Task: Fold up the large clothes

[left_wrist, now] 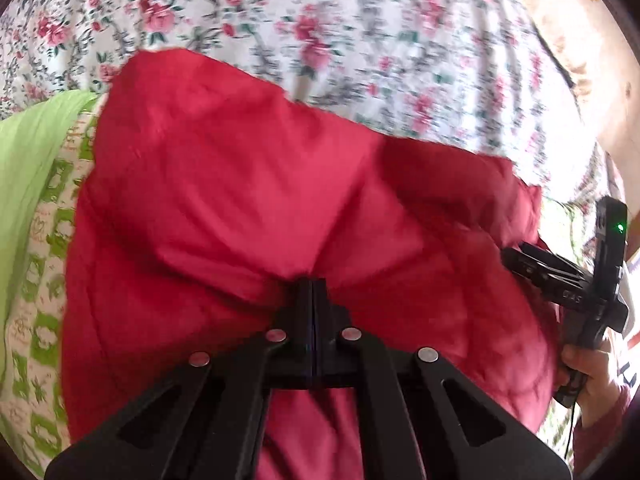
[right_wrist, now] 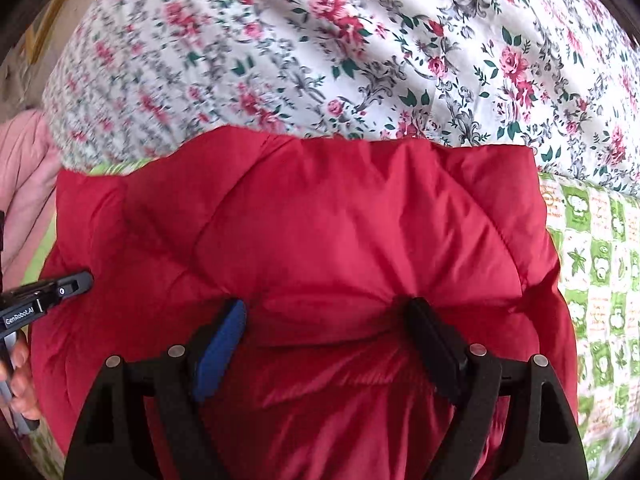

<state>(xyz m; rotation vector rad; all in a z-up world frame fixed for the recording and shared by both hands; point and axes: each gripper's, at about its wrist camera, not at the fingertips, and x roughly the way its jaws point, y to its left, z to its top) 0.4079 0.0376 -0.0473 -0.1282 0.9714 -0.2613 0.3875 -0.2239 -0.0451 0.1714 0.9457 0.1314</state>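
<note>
A padded red jacket (left_wrist: 240, 200) (right_wrist: 320, 220) lies spread over the bed and fills the middle of both views. My left gripper (left_wrist: 312, 282) is shut, its two fingers pressed together with a pinch of the jacket's fabric puckered at their tips. My right gripper (right_wrist: 324, 316) stands wide, and a thick bulge of the jacket is squeezed between its blue pad (right_wrist: 224, 332) and black pad (right_wrist: 428, 340). In the left wrist view the right gripper (left_wrist: 516, 258) digs into the jacket's right edge. The left gripper (right_wrist: 86, 280) shows at the jacket's left edge in the right wrist view.
A white sheet with red roses (left_wrist: 320, 20) (right_wrist: 360, 60) covers the bed beyond the jacket. A green-and-white patterned cloth (left_wrist: 44, 280) (right_wrist: 600, 260) lies under it, with plain green fabric (left_wrist: 28, 152) beside. Pink fabric (right_wrist: 20, 180) sits at the left. A person's hand (left_wrist: 592, 372) holds each handle.
</note>
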